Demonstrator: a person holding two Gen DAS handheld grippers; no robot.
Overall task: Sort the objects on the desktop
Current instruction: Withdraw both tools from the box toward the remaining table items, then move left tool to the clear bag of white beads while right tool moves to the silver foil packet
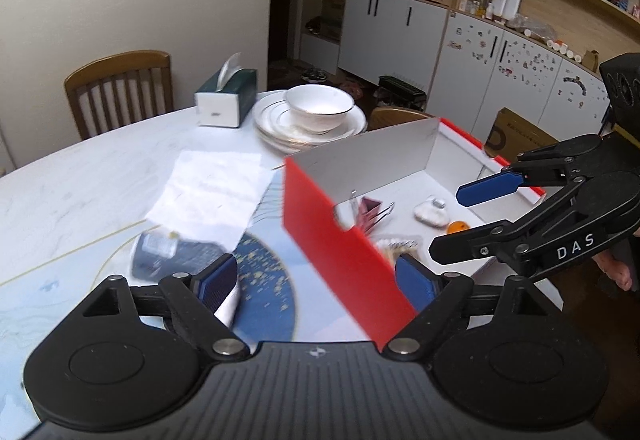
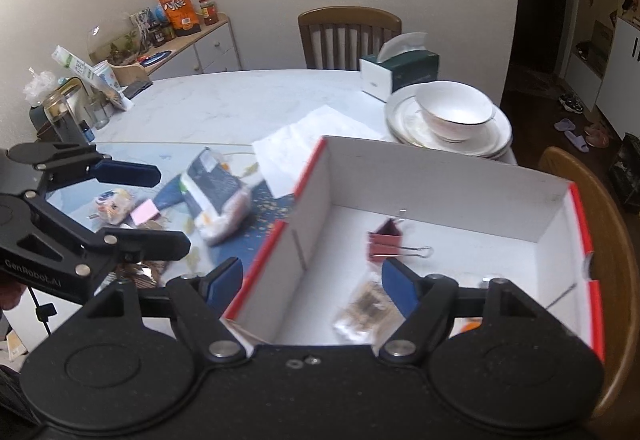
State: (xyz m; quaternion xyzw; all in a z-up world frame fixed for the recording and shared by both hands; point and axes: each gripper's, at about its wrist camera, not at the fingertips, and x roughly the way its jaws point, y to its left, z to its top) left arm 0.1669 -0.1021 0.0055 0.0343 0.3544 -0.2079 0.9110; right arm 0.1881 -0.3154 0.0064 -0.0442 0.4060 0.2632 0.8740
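A red box with a white inside (image 1: 328, 228) (image 2: 440, 176) stands on the table. In it lie a dark red binder clip (image 2: 384, 240) (image 1: 370, 210), a clear packet (image 2: 366, 308), a white lump (image 1: 430, 214) and a small orange thing (image 1: 458, 227). My left gripper (image 1: 316, 280) is open and empty, straddling the box's near red wall. My right gripper (image 2: 312, 280) is open and empty above the box's left wall; it shows over the box in the left wrist view (image 1: 460, 224). A dark packaged item (image 2: 218, 196) (image 1: 172, 254), a pink sticky pad (image 2: 146, 211) and a snack packet (image 2: 114, 205) lie left of the box.
White paper (image 1: 216, 192) lies behind the box. Stacked plates with a bowl (image 2: 452, 116) and a tissue box (image 2: 400, 74) stand at the table's far side. Wooden chairs (image 1: 120, 92) ring the table. Jars and bottles (image 2: 72, 112) crowd the far left edge.
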